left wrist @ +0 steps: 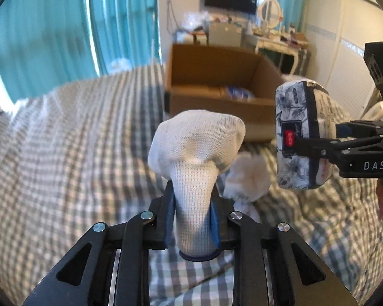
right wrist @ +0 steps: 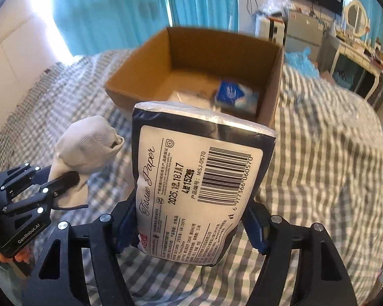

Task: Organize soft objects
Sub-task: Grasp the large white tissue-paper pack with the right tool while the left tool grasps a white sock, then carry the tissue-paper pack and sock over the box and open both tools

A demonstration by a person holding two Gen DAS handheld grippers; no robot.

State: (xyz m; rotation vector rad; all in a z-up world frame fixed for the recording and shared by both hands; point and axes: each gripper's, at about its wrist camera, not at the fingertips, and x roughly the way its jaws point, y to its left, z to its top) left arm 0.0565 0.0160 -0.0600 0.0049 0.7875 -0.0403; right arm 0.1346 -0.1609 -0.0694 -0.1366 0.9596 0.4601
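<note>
1. I judge I am in the carrying step: both my tools are loaded and raised over the checked bedspread (left wrist: 71,132), and neither load has gone into the cardboard box (right wrist: 191,48) yet.

2. My left gripper (left wrist: 193,204) is closed down narrow on the white sock (left wrist: 195,150). The jaws pinch its ribbed leg, and the bunched foot stands up beyond the fingertips, toward the box.

3. My right gripper (right wrist: 191,219) is closed on the tissue pack (right wrist: 199,183), set only as wide as the pack's squeezed lower end. The pack stands up out of the jaws with its barcode face to the camera, its top end nearest the box.

4. The box sits on the far part of the bed, open at the top. In the right wrist view its near wall is just beyond the top of the pack. A blue-printed packet (right wrist: 236,97) and something pale lie on its floor, mostly to the right; I cannot tell what the pale thing is.

5. In the left wrist view a fluffy pale object (left wrist: 247,178) lies on the bedspread between the sock and the pack, not yet picked up.

6. Next, I reckon, each load must go forward over the near wall and down into the bare left side before I open the jaws.
</note>
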